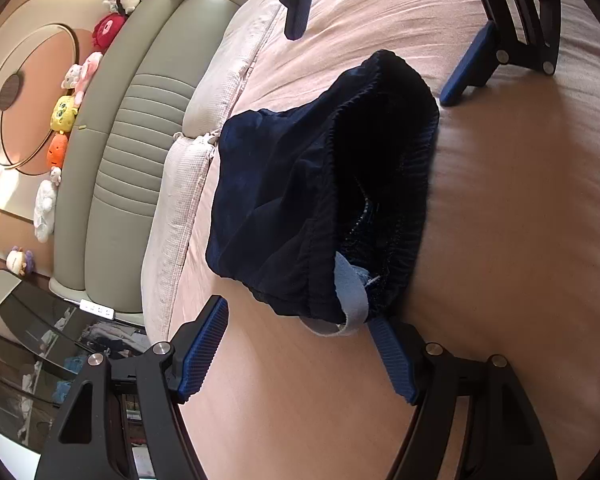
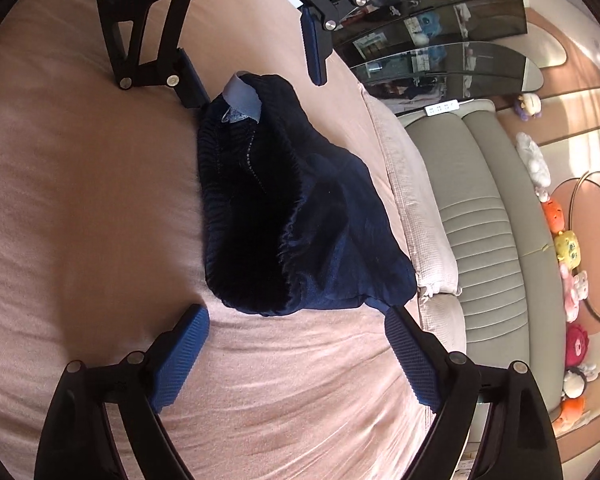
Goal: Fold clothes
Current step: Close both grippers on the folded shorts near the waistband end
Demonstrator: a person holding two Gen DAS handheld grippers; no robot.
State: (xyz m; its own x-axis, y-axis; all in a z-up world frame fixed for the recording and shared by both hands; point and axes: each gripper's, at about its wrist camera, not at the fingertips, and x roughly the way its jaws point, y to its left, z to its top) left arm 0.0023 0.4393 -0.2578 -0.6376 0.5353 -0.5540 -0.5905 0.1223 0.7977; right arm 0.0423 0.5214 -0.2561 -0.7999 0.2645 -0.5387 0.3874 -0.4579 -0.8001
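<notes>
The dark blue soft shorts (image 1: 300, 208) lie bunched on the pink bed sheet (image 1: 520, 240). The left gripper (image 1: 300, 344) and right gripper (image 2: 296, 344) are both spread wide, holding nothing. Folding is probably just starting; next, pinch the stretchy waistband.

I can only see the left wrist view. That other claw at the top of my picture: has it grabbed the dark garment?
Observer: No. In the right wrist view the right gripper is open; the near end of the navy garment lies between its fingers, unpinched.
Operator: Is either finger touching the cloth?
Observer: One finger seems to meet the garment's corner with its tip; the other sits clear of it, over the pink sheet.
</notes>
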